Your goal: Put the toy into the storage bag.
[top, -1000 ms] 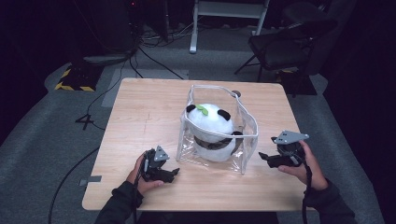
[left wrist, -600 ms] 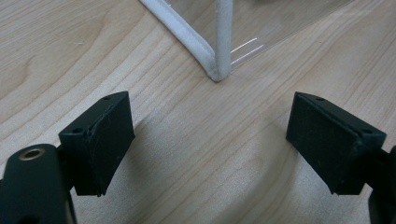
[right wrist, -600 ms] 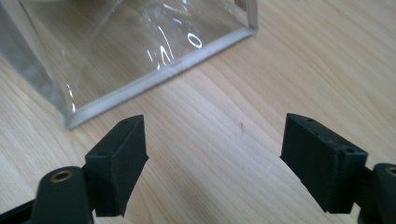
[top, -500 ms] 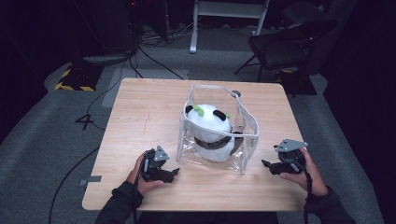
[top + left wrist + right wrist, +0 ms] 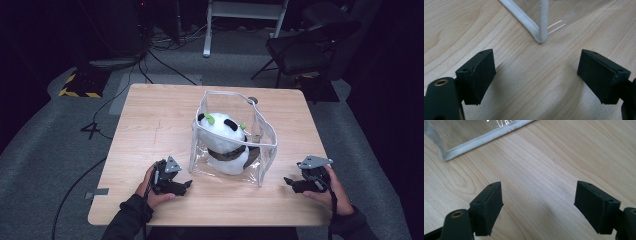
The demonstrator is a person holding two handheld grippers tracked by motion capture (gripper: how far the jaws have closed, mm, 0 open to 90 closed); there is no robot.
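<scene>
Withdrawn from the clear zip pouch [image 5: 260, 150] since a second ago: right hand-held gripper [image 5: 292, 184], now low on the tabletop [image 5: 150, 125], apart from the pouch, jaws spread and empty. Left hand-held gripper [image 5: 186, 186]: just beside the pouch's near-left corner [image 5: 540, 40], jaws spread, empty. Panda plush [image 5: 225, 137]: inside the pouch, mid-tabletop.

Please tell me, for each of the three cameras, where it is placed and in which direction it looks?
High view: above the person's side, looking forward and down on the table; forearms, left gripper and right gripper show.
Left gripper view: on the left gripper, facing a corner of the clear bag; open jaws.
Right gripper view: on the right gripper, facing the table; open jaws.
Shared: the bag's white edge.
</scene>
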